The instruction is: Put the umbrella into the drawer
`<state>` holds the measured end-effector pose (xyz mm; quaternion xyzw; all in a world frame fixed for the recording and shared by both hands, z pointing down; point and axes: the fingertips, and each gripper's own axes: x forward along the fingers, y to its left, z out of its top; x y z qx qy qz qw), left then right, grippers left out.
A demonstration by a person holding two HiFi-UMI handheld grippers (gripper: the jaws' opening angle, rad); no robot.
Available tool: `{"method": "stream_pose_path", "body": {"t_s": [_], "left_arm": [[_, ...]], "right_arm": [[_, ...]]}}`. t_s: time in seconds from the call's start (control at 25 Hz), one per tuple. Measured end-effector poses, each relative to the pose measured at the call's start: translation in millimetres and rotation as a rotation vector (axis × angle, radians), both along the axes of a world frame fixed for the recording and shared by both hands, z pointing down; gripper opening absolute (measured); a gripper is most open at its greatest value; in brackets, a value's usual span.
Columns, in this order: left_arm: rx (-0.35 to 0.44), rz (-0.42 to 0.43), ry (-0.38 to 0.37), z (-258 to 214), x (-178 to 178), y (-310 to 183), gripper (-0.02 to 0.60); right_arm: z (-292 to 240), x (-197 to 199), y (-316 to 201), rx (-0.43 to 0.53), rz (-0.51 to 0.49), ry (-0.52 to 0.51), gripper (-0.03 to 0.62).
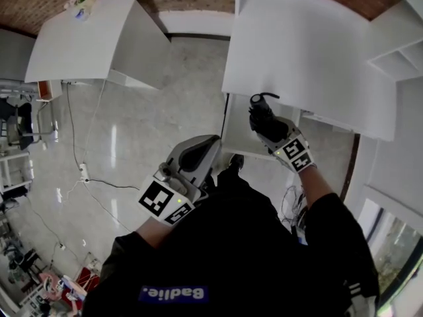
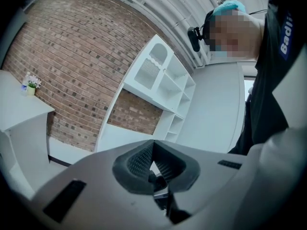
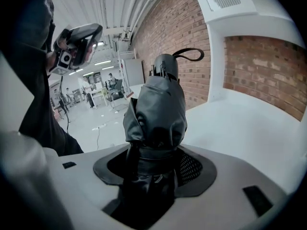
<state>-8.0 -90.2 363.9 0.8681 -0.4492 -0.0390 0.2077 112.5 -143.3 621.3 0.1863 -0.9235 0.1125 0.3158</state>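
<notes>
— Where's the umbrella (image 3: 156, 109)?
— Clamped in your right gripper (image 3: 153, 163), long axis running straight out along the jaws, strap end toward the white bench (image 1: 310, 51). Your left gripper (image 2: 154, 166), jaws together and empty, sits farther off.

The umbrella (image 3: 156, 114) is seen only in part: its lower end is buried between the jaws of the right tool (image 3: 156, 169), and in the head view all but its handle end is covered by that tool. The table (image 1: 310, 51) is cut off by the top edge. Distant figures (image 3: 112, 83) are too small to be made out.
</notes>
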Motion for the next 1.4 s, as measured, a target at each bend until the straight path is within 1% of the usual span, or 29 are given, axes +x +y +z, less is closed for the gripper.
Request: {"method": "stream_pose_path", "body": {"t_s": [0.28, 0.6, 1.0, 1.32, 1.4], "left_arm": [[-0.012, -0.022, 0.002, 2, -2, -9, -0.003], [-0.038, -0.075, 0.003, 15, -19, -9, -0.003], [-0.063, -0.129, -0.03, 39, -33, -15, -0.003], [-0.081, -0.141, -0.035, 49, -38, -23, -0.003], [-0.095, -0.144, -0.037, 54, -38, -24, -0.003]], "right_arm": [[69, 7, -10, -0.063, -0.051, 0.143, 0.264], [143, 3, -11, -0.146, -0.111, 0.286, 0.264], [230, 11, -20, -0.261, -0.09, 0.441, 0.264], [266, 17, -18, -0.366, -0.05, 0.52, 0.264], [273, 20, -18, -0.374, -0.042, 0.546, 0.264]]}}
